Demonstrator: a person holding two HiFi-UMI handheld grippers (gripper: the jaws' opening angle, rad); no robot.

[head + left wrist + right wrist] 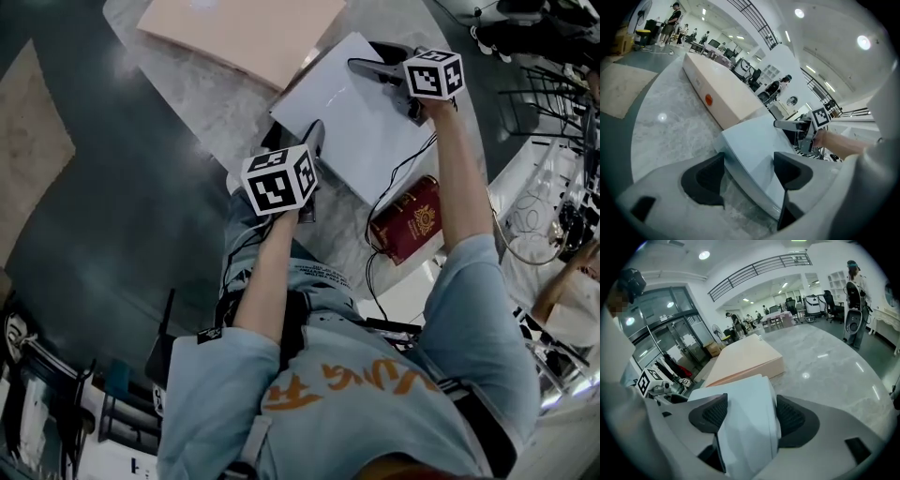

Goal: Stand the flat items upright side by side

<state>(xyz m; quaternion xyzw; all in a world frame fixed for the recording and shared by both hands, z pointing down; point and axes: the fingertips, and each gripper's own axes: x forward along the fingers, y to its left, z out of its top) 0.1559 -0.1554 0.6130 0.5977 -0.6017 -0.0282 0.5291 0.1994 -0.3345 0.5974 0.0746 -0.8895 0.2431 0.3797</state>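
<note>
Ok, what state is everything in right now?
white box: gripped at two ends, tilted, not yet upright.
left gripper: shut on the white box.
right gripper: shut on the white box.
beige box: lying flat on the table.
red book: lying flat near the table edge.

No legible text; orange print on shirt unreadable.

You wear a light blue short-sleeved shirt with orange lettering. A black cable trails near your waist. Your left gripper and right gripper are grey, each topped by a black-and-white marker cube.
</note>
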